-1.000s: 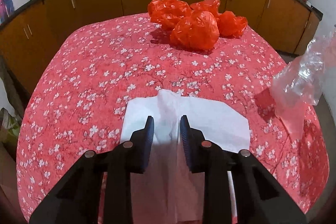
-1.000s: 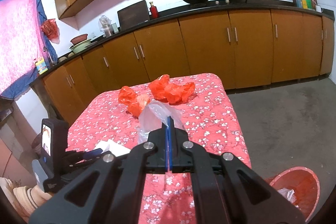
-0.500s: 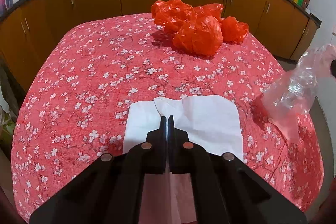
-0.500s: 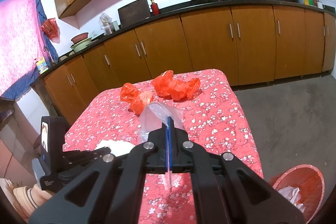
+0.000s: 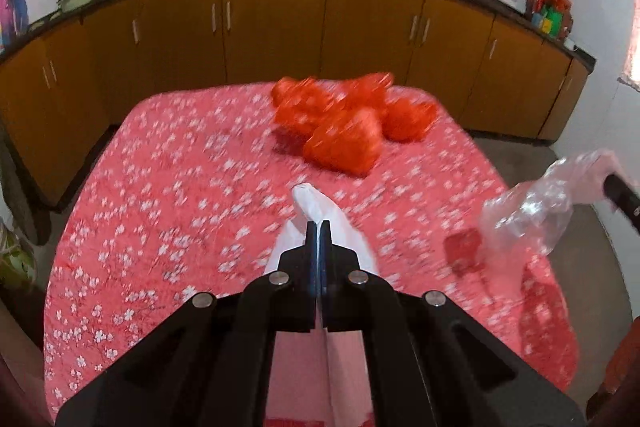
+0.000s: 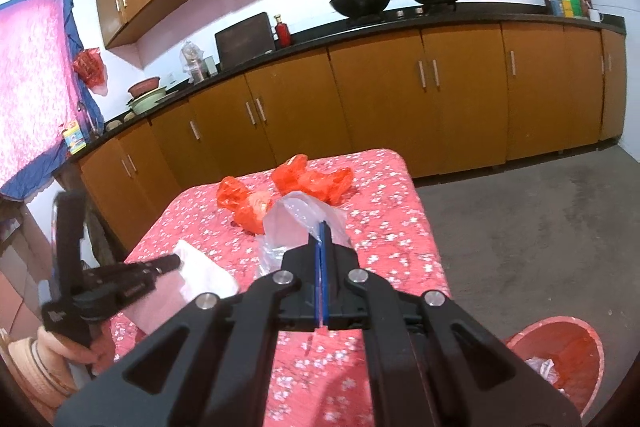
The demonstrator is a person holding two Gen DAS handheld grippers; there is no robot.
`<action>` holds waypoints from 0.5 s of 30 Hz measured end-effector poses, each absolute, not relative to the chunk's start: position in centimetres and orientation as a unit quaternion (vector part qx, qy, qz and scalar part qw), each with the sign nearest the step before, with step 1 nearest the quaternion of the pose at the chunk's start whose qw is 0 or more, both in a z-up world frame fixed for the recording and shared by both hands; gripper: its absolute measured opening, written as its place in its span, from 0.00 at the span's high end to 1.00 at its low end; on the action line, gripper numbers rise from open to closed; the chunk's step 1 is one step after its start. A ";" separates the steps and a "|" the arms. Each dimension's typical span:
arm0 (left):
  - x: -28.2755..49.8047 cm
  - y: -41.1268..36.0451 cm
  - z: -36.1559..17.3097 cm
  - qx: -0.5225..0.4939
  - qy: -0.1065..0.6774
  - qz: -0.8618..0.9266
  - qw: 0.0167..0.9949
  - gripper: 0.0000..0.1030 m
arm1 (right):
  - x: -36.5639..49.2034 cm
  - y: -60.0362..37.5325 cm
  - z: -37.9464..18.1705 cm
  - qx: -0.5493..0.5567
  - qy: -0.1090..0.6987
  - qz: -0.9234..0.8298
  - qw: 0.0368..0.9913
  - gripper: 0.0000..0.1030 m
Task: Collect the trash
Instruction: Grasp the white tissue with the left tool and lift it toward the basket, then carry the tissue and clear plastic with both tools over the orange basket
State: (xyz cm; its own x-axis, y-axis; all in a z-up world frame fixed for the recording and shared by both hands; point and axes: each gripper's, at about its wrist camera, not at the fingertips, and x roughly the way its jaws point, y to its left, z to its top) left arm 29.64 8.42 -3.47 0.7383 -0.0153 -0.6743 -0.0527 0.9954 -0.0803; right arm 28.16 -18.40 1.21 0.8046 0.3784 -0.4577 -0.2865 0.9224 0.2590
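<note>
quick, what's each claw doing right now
Left claw: closed on the white paper.
Right claw: closed on the clear plastic bag.

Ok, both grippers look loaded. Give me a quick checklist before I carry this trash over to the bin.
1. Left gripper shut on the white paper sheet: ok.
2. Paper lifted off the floral tablecloth: ok, though the frame is blurred.
3. Right gripper shut on the clear plastic bag: ok.
4. Red bin in view, on the floor to the right: ok.
5. Room left in the bin: cannot tell.
6. Table cleared: not ok, orange plastic bags remain.
</note>
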 end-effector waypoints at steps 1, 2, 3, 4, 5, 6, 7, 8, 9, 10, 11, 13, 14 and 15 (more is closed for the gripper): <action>29.6 7.7 -2.9 -0.045 0.356 0.004 0.933 0.99 | 28.0 -18.9 1.3 0.090 0.257 0.172 0.947 0.98; 29.6 7.0 -2.5 -0.043 0.352 -0.001 0.935 0.99 | 27.7 -19.6 1.3 0.092 0.255 0.167 0.948 0.98; 29.6 6.3 -2.2 -0.040 0.348 -0.007 0.937 0.99 | 27.6 -20.2 1.4 0.094 0.254 0.163 0.949 0.98; 29.5 5.2 -1.7 -0.037 0.343 -0.015 0.938 0.99 | 27.4 -20.8 1.4 0.095 0.253 0.159 0.950 0.98; 29.5 4.5 -1.4 -0.035 0.340 -0.022 0.939 0.99 | 27.2 -21.7 1.5 0.098 0.251 0.151 0.951 0.98; 29.5 3.3 -1.0 -0.033 0.336 -0.031 0.941 0.99 | 27.0 -22.3 1.5 0.100 0.250 0.146 0.952 0.98; 29.4 2.4 -0.8 -0.031 0.333 -0.037 0.942 0.99 | 26.8 -23.0 1.5 0.103 0.249 0.139 0.953 0.98; 29.3 1.4 -0.6 -0.029 0.329 -0.046 0.943 0.99 | 26.6 -23.9 1.5 0.105 0.248 0.131 0.954 0.98; 29.3 0.5 -0.4 -0.029 0.326 -0.054 0.943 0.99 | 26.5 -24.6 1.5 0.106 0.246 0.125 0.955 0.98; 29.3 -0.4 -0.2 -0.029 0.325 -0.061 0.943 0.99 | 26.2 -25.3 1.5 0.107 0.245 0.118 0.956 0.98; 29.3 -1.3 0.0 -0.028 0.323 -0.071 0.943 0.99 | 25.9 -26.4 1.5 0.109 0.243 0.108 0.958 0.98; 29.1 -3.3 0.3 -0.026 0.319 -0.091 0.943 0.99 | 25.6 -27.9 1.3 0.113 0.243 0.095 0.959 0.98; 29.0 -4.3 0.5 -0.026 0.317 -0.100 0.943 0.99 | 25.2 -29.1 1.2 0.116 0.242 0.084 0.960 0.98; 28.9 -5.6 0.7 -0.025 0.314 -0.112 0.942 0.99 | 25.0 -29.9 1.1 0.118 0.242 0.077 0.960 0.98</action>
